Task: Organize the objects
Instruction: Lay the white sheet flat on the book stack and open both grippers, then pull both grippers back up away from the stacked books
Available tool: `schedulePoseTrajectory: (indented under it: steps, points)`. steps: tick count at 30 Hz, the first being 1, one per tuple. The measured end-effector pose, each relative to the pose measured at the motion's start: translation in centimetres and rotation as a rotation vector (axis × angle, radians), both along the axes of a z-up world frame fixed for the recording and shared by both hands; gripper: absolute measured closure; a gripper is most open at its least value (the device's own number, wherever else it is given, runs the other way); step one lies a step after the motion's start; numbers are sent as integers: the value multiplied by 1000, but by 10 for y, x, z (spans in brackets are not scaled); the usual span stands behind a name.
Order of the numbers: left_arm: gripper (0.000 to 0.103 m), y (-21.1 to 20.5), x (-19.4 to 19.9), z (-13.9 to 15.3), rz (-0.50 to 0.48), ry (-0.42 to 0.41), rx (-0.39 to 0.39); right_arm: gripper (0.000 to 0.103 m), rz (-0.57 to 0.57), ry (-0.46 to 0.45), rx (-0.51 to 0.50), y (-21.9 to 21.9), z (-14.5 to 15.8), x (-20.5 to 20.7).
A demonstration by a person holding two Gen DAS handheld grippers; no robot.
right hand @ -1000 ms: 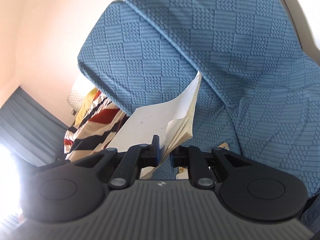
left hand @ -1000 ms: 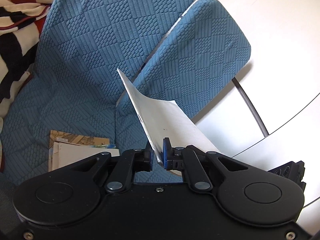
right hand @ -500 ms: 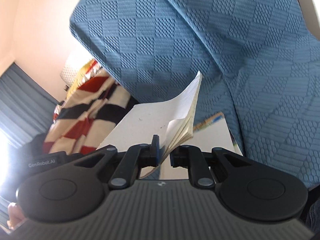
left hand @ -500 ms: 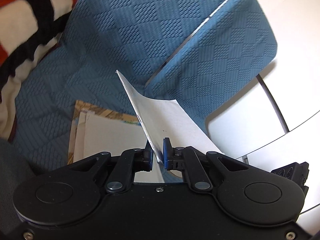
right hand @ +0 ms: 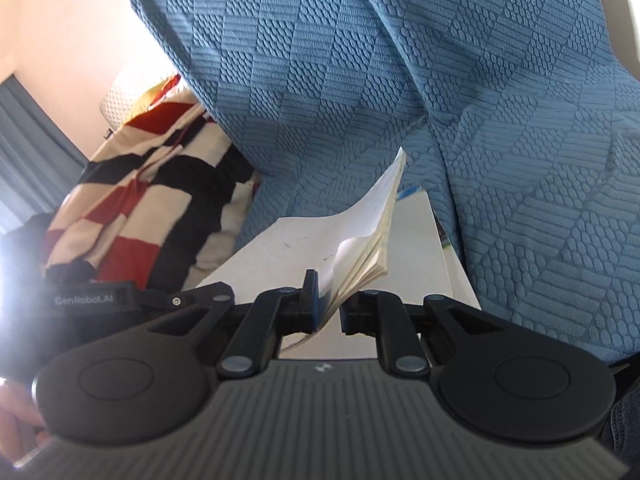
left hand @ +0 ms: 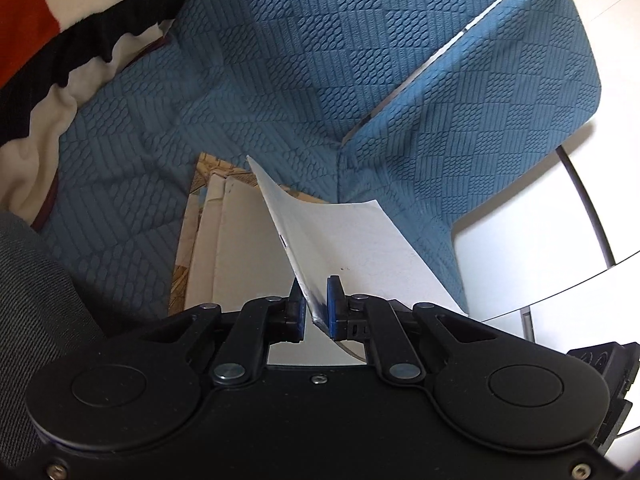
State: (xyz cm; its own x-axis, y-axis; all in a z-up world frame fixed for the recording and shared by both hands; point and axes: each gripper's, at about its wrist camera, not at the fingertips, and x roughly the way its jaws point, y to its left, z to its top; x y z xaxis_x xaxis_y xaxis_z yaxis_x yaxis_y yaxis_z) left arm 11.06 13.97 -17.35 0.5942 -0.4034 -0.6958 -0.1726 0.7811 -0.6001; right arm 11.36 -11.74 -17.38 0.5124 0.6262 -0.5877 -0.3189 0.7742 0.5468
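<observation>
Both grippers hold one white book just above a blue quilted sofa seat. My left gripper is shut on the book at its near corner, and the cover bends upward to the left. In the right wrist view my right gripper is shut on the same book at its page edge, where the cream pages fan out. Under the held book lies a stack of books on the seat, the lowest with a yellow illustrated cover; in the right wrist view that stack shows at the right.
The blue sofa back and armrest rise behind the stack. A red, black and cream striped blanket lies at the left, seen also as a blanket in the right view. White floor lies beyond the armrest.
Both grippers have come down toward the seat with the book held between them. The stack of books below now looks larger and closer, partly under the held book.
</observation>
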Motion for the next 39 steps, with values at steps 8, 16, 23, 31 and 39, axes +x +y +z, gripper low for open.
schedulePoseTrajectory:
  steps: [8,16,23,31,39]
  points:
    - [94,-10,-3,-12,-14,49,3,90,-1,39,-36,0,-14,-2]
    - [91,-16,-2,-19,-18,110,25,87,2,94,-60,1,-25,-1]
    - [57,-12,-8,-11,-23,125,87,62,-17,147,-129,3,-27,-2]
    - [47,-8,-19,19,-28,88,146,62,1,170,-219,-2,-12,-13]
    - [44,-14,-30,84,-46,-42,212,62,-14,88,-204,-9,35,-15]
